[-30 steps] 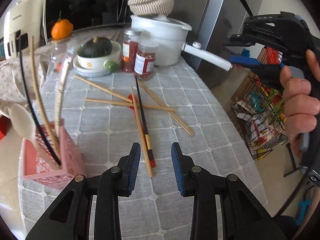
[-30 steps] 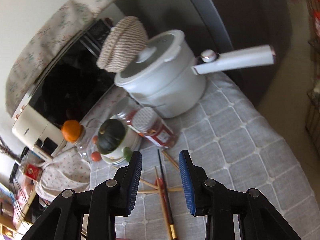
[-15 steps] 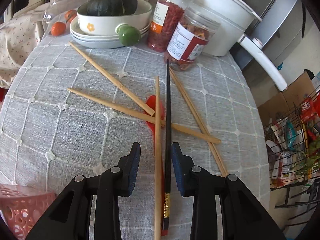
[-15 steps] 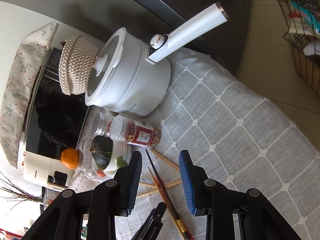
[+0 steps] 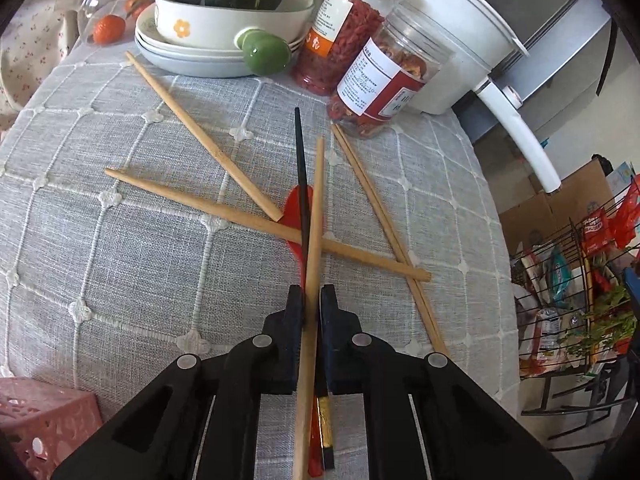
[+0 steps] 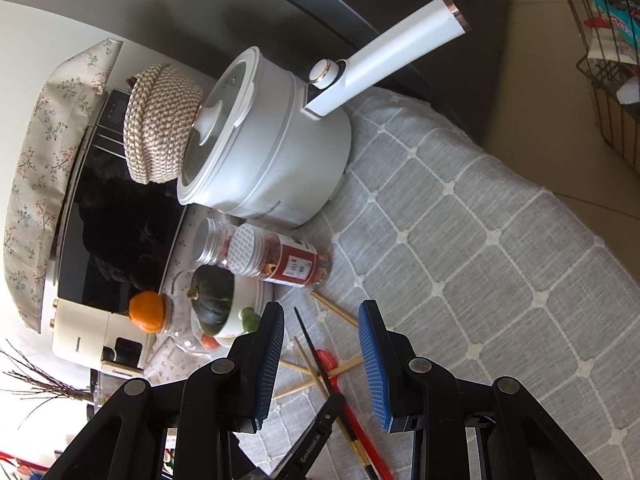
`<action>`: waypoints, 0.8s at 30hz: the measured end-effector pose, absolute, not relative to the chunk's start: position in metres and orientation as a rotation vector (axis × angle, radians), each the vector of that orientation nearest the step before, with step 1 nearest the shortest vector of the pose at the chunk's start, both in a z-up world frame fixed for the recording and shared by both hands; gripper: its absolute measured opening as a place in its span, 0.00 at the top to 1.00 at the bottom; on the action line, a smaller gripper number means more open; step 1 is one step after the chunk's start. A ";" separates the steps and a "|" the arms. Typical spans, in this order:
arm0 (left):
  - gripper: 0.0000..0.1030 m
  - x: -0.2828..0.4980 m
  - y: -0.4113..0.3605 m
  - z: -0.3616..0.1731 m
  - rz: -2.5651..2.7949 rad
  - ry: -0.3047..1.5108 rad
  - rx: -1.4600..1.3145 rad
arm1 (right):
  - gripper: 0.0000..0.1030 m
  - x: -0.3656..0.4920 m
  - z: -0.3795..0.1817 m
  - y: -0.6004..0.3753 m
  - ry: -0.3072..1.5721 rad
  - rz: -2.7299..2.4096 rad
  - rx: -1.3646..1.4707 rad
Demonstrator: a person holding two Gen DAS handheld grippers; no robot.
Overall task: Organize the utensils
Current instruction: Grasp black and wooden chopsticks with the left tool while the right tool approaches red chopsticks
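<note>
Since the earlier frame, your left gripper (image 5: 311,300) is clamping together on a wooden chopstick (image 5: 313,264) and black chopstick (image 5: 302,184), near ends cut off. Your right gripper (image 6: 322,334) is hovering apart above the tablecloth (image 6: 480,280).

**Setting: kitchen table and surroundings**

A round table is covered by a grey woven tablecloth (image 5: 120,264) with a white stitched grid. At its far edge stands a white saucepan (image 6: 276,152) with a long handle, a woven basket (image 6: 160,124) resting beside its lid. Behind it, a dark-fronted microwave oven (image 6: 100,240) sits under a floral cloth cover (image 6: 36,168). A tall grey refrigerator (image 5: 560,32) rises beyond the table. On the beige tiled floor (image 6: 540,80) to the right stand a black wire rack (image 5: 572,320) holding packaged goods and a cardboard box (image 5: 560,208). Daylight falls across the tabletop, casting soft shadows.
</note>
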State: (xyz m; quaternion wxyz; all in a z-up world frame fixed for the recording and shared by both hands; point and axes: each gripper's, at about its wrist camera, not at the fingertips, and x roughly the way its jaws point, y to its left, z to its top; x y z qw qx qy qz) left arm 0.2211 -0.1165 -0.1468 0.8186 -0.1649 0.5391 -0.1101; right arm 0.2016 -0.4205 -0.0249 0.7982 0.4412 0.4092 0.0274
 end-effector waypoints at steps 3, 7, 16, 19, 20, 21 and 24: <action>0.92 0.213 -0.120 -0.142 -0.248 1.143 -0.339 | 0.66 0.202 -0.025 -0.419 0.881 0.063 0.940; 0.93 0.206 -0.123 -0.145 -0.234 1.137 -0.268 | 0.66 0.203 -0.026 -0.418 0.887 0.064 0.934; 0.92 0.218 -0.128 -0.147 -0.168 1.168 -0.157 | 0.66 0.211 -0.035 -0.405 0.942 0.071 0.892; 0.96 0.219 -0.126 -0.144 -0.183 1.149 -0.178 | 0.66 0.212 -0.034 -0.401 0.944 0.080 0.866; 1.00 0.217 -0.126 -0.143 -0.190 1.139 -0.174 | 0.66 0.212 -0.034 -0.401 0.944 0.080 0.857; 1.00 0.214 -0.127 -0.142 -0.197 1.132 -0.158 | 0.66 0.213 -0.034 -0.400 0.946 0.079 0.849; 1.00 0.202 -0.126 -0.136 -0.222 1.116 -0.167 | 0.66 0.219 -0.040 -0.397 0.975 0.076 0.817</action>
